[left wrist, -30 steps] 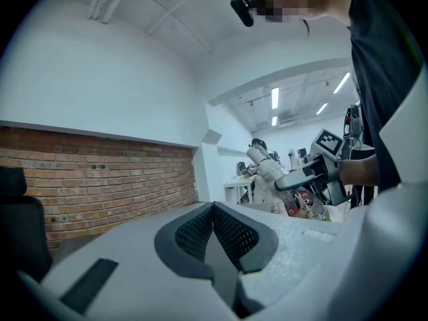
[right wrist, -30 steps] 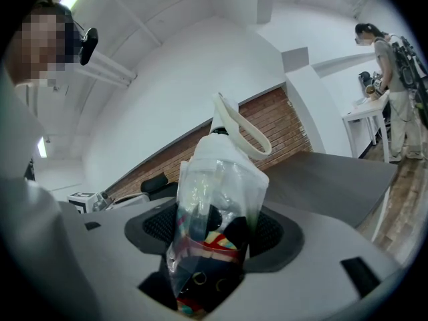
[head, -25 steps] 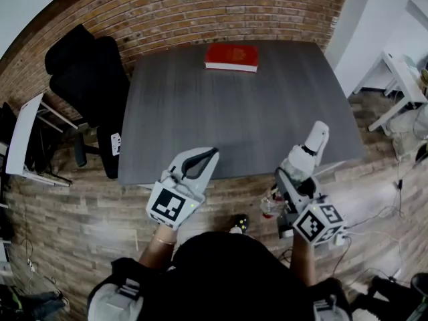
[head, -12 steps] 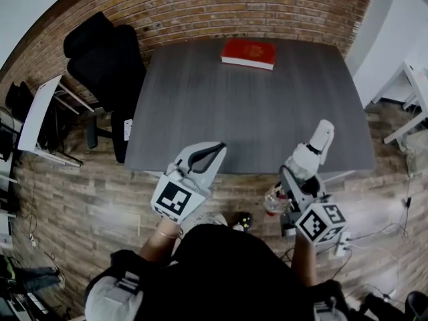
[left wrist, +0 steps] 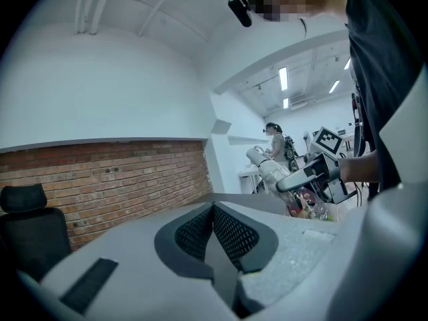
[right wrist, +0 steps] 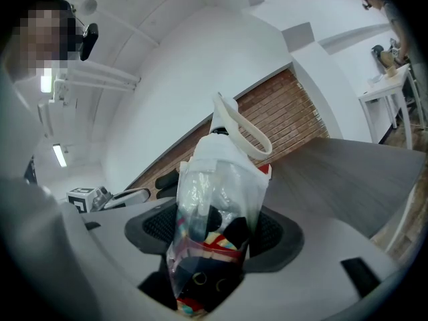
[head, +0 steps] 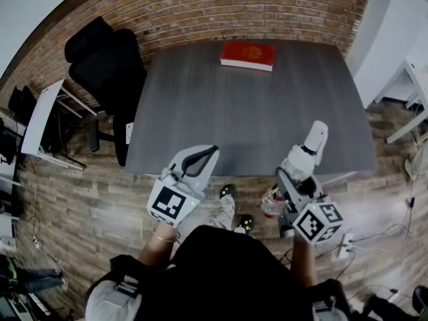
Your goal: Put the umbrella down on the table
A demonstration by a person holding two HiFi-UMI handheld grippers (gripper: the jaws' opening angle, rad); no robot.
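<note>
The right gripper [right wrist: 214,236] has its jaws spread wide and pinching a folded umbrella [right wrist: 217,179] with a white handle and strap loop, its dark patterned fabric wrapped in a clear plastic sleeve. In the head view the umbrella [head: 307,151] is held off the dark grey wood-grain desk [head: 247,122], with its white end reaching over the desk's near edge close to the right near corner and its sleeved end over the wood-plank floor [head: 87,212]. The left gripper [left wrist: 214,212] has its jaws pressed together with nothing between them, just short of the near edge towards the left. A red book [head: 247,54] lies flat at the far edge. A black office chair [head: 107,59] stands beside the desk's left edge.
</note>
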